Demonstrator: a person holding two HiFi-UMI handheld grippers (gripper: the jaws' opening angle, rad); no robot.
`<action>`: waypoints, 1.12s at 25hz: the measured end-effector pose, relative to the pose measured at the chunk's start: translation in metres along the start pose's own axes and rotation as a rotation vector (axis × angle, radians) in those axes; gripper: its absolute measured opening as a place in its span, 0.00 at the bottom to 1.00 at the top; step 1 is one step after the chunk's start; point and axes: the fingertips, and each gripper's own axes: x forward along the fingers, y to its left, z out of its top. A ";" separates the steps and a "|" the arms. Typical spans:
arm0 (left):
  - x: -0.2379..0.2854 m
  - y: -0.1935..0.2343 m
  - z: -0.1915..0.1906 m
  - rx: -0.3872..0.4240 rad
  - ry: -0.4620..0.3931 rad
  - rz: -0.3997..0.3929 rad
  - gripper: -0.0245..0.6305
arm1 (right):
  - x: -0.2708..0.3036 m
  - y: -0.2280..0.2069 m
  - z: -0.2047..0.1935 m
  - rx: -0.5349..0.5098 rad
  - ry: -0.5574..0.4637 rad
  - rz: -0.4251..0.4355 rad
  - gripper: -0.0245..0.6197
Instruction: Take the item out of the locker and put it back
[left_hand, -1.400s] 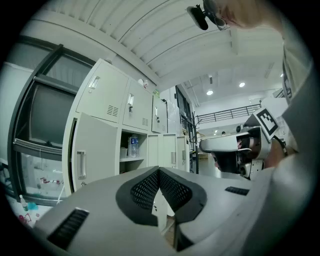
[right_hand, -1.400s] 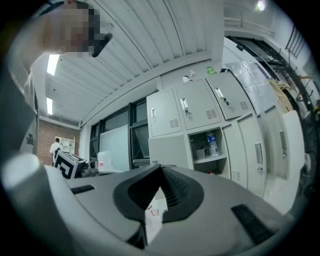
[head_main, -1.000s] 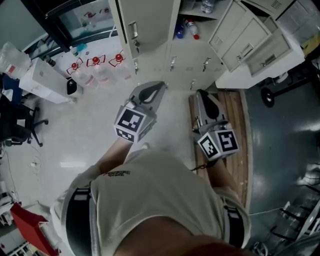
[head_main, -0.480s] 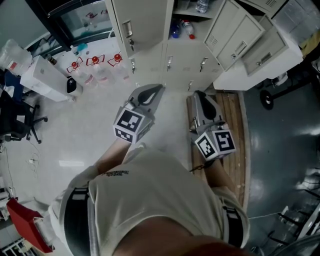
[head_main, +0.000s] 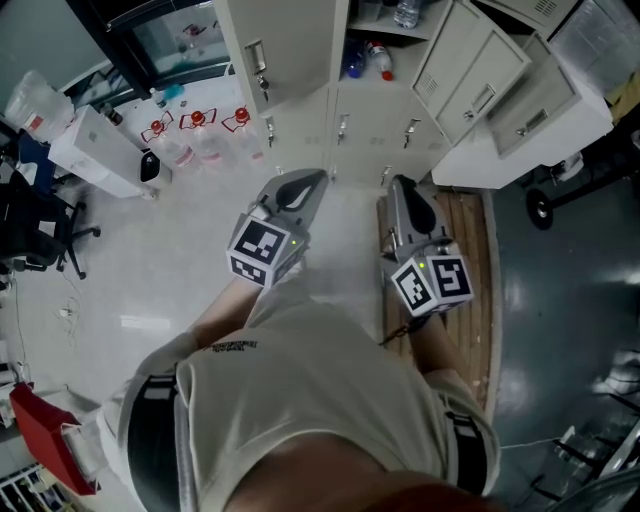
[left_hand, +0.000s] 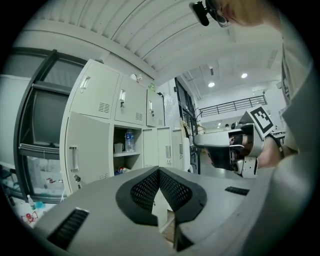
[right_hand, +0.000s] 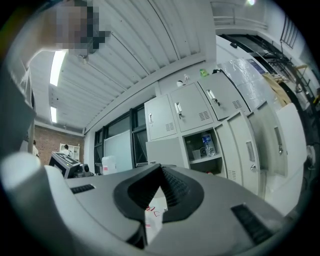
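a bank of beige sheet-metal lockers (head_main: 290, 45) fills the top of the head view. the doors are flat-fronted, with slim upright handles and small vent slits. one open compartment (left_hand: 125, 155) has a thin shelf across its middle. in front of the lockers spreads a pale, glossy floor (head_main: 150, 260), which turns dark grey on the right. a slatted wooden pallet (head_main: 470, 250) lies along that seam. the person's light short-sleeved shirt (head_main: 310, 400) takes up the bottom of the view.

the left hand-held gripper (head_main: 321, 176) points toward the lockers. it is a smooth grey wedge-shaped shell with a black-and-white marker cube (head_main: 262, 250) at its back. its jaws are pressed together, the black, finely dimpled pads meeting at the tip with nothing between them. the right hand-held gripper (head_main: 399, 184) is held beside it, over the near edge of the pallet. it has the same shape and its own marker cube (head_main: 432, 283), and its jaws are likewise pressed together and empty.

the task's thing, a clear plastic water bottle (left_hand: 129, 141), stands upright on the shelf inside the open compartment, well apart from both grippers. a small pale cup (left_hand: 118, 148) stands just beside it. under the shelf are a blue bottle (head_main: 352, 62) and a white bottle with a red cap (head_main: 381, 58).
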 end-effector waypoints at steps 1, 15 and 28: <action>0.002 0.002 0.000 0.000 -0.001 0.002 0.05 | 0.003 -0.001 0.000 -0.001 -0.001 0.004 0.04; 0.065 0.078 0.006 -0.004 -0.041 -0.005 0.05 | 0.092 -0.029 0.004 -0.049 0.003 -0.004 0.04; 0.135 0.165 0.021 -0.001 -0.067 -0.049 0.05 | 0.195 -0.062 0.009 -0.036 -0.011 -0.051 0.04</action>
